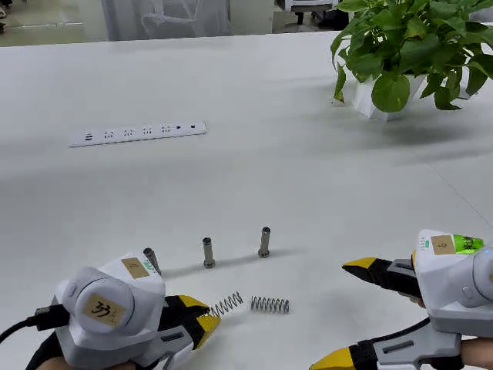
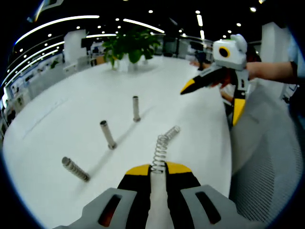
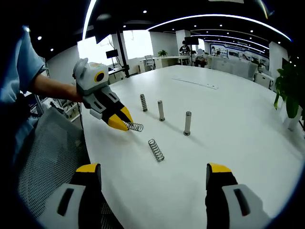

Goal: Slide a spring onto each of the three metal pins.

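Left claw (image 1: pixel 202 317) clamped on one end of a spring (image 1: pixel 226 304), the coil projecting free ahead of the tips, presumably so its open end can be led over a pin; right claw (image 1: pixel 345 312) apart and unloaded. From the left claw, in the head view, a bare pin (image 1: pixel 208 252) stands on the counter (image 1: pixel 308 169) at twelve o'clock, a second bare pin (image 1: pixel 265 241) at one, the sleeved pin (image 1: pixel 152 260) at eleven. A spare spring (image 1: pixel 269 304) lies at three o'clock.

A white worktable (image 1: pixel 308 169) carries a power strip (image 1: pixel 137 132) at ten o'clock and a potted plant (image 1: pixel 408 46) at two o'clock.
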### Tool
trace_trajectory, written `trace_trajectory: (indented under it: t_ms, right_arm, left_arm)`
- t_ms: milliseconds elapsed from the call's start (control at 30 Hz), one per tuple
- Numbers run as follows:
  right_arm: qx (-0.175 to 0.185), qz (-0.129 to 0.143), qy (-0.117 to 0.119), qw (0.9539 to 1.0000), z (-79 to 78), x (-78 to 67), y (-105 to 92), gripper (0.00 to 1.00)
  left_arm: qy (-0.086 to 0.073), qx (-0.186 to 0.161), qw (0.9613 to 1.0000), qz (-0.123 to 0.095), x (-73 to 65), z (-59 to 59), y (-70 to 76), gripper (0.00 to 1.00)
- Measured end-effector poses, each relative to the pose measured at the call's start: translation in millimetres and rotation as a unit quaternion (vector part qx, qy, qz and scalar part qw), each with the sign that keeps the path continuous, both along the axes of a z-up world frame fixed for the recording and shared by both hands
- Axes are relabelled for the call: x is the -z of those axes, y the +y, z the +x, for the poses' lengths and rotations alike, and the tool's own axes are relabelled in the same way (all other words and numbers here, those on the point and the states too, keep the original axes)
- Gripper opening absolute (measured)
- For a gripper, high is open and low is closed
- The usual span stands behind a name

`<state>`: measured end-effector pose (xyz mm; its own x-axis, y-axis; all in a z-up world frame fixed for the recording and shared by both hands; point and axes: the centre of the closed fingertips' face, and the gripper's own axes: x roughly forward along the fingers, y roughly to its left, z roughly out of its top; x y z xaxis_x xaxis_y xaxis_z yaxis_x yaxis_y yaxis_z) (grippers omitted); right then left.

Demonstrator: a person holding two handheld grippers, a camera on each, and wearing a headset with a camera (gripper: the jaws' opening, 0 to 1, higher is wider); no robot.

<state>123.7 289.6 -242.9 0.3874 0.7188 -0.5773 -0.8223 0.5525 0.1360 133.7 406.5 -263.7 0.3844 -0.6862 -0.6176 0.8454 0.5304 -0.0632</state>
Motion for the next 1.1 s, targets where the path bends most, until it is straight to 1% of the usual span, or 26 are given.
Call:
trace_trajectory:
  t_ms: [133, 233, 300, 367, 567, 600, 800, 867, 900, 967, 1033, 1100]
  right_arm:
    - [-0.014, 0.011, -0.001, 0.9998, 1.6, -9.9, 8.5, 0.88]
    - [-0.025, 0.01, -0.006, 0.9996, 4.0, -14.5, 13.3, 0.87]
    - [-0.033, 0.015, -0.002, 0.9993, 4.6, -17.7, 16.7, 0.83]
    - [-0.042, 0.021, 0.005, 0.9989, 4.4, -20.3, 20.5, 0.78]
    - [-0.066, 0.014, 0.019, 0.9975, 2.4, -21.6, 28.2, 0.68]
    - [-0.072, 0.013, 0.022, 0.9971, 1.5, -21.6, 29.6, 0.66]
    - [-0.098, 0.013, 0.035, 0.9945, -5.4, -21.0, 38.1, 0.55]
    - [-0.11, 0.015, 0.039, 0.9931, -8.2, -21.9, 42.2, 0.49]
    - [-0.116, 0.016, 0.039, 0.9923, -9.2, -22.7, 44.1, 0.46]
    - [-0.135, 0.015, 0.029, 0.9904, -10.8, -24.1, 47.6, 0.4]
    - [-0.139, 0.018, 0.027, 0.9897, -10.4, -25.0, 49.3, 0.33]
    - [-0.146, 0.023, 0.028, 0.9886, -11.0, -25.8, 51.7, 0.31]
  left_arm:
    - [-0.001, -0.001, 0.9999, -0.014, -6.7, -4.7, -4.4, 0.11]
    - [-0.001, -0.004, 0.9997, -0.025, -9.5, -8.1, -9.0, 0.11]
    - [0.0, -0.01, 0.9993, -0.037, -11.0, -9.2, -13.6, 0.11]
    - [0.0, -0.009, 0.999, -0.045, -12.6, -12.4, -19.0, 0.11]
    - [-0.002, 0.001, 0.9982, -0.06, -15.8, -17.1, -29.7, 0.11]
    - [-0.005, 0.007, 0.9981, -0.062, -16.2, -18.7, -31.4, 0.11]
    - [-0.007, 0.022, 0.9977, -0.064, -16.1, -23.9, -32.0, 0.11]
    - [-0.008, 0.028, 0.9973, -0.067, -17.7, -25.4, -31.4, 0.11]
    - [-0.009, 0.031, 0.9972, -0.068, -18.7, -26.3, -31.1, 0.11]
    - [-0.01, 0.036, 0.9968, -0.071, -20.7, -27.1, -31.2, 0.11]
    - [-0.01, 0.039, 0.9966, -0.073, -21.5, -27.2, -31.3, 0.11]
    - [-0.01, 0.044, 0.9961, -0.075, -23.6, -28.7, -32.1, 0.11]
